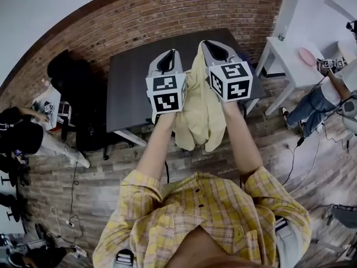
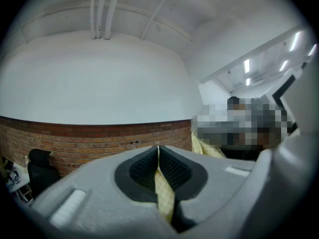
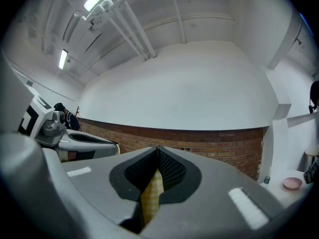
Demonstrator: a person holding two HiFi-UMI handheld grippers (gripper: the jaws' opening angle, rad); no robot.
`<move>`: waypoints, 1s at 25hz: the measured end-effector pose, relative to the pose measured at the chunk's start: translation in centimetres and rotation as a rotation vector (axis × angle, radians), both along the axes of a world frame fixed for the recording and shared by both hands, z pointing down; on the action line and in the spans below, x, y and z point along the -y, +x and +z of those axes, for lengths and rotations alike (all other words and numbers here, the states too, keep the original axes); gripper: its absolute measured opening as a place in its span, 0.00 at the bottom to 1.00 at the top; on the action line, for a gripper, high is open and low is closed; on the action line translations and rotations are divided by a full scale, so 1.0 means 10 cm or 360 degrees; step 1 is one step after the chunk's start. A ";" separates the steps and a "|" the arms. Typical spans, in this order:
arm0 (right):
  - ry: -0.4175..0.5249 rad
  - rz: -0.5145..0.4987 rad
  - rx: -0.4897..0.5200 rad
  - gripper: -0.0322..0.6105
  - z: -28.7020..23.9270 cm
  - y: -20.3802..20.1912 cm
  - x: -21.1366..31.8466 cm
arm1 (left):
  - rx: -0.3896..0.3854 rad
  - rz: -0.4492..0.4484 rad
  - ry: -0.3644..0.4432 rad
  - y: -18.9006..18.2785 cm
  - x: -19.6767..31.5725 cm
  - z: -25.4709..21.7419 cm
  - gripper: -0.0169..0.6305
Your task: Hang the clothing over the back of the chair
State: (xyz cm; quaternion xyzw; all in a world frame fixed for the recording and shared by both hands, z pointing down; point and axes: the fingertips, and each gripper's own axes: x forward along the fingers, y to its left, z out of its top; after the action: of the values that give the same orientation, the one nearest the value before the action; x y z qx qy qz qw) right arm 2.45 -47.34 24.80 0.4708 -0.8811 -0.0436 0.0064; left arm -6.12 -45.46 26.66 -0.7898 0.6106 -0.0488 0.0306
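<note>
We hold the yellow clothing up in the air with both grippers. The left gripper pinches one bit of the cloth between its closed jaws. The right gripper pinches another bit the same way. The two grippers are near each other, so the clothing hangs down in a bunch between them, right in front of us. Behind it is the dark worktop.

We think this is the carrying step: the clothing is lifted but not yet on a chair. A black chair stands well off to our left, by the brick wall. Next we would need to turn that way and pull the grippers apart to spread the clothing. Then we would lower it over the chair's back before letting go.
</note>
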 end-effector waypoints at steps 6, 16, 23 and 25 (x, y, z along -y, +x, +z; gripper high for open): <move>-0.0045 -0.0005 0.0010 0.06 0.14 -0.01 0.05 | 0.0002 -0.0011 -0.0030 0.00 0.07 0.11 0.03; -0.0137 -0.0022 -0.0004 0.07 0.39 -0.01 0.17 | 0.0000 -0.0011 -0.0092 0.00 0.16 0.33 0.03; -0.0180 -0.0017 -0.0031 0.07 0.56 -0.06 0.23 | -0.0003 -0.0014 -0.0127 0.02 0.21 0.44 0.03; -0.0194 -0.0020 -0.0033 0.07 0.61 -0.06 0.26 | 0.0000 -0.0014 -0.0138 0.04 0.24 0.48 0.03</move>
State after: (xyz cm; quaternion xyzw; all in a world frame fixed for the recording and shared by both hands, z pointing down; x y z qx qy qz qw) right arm 1.81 -49.91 30.90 0.4634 -0.8850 0.0051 0.0440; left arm -5.73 -47.88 31.43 -0.7878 0.6113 -0.0755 -0.0040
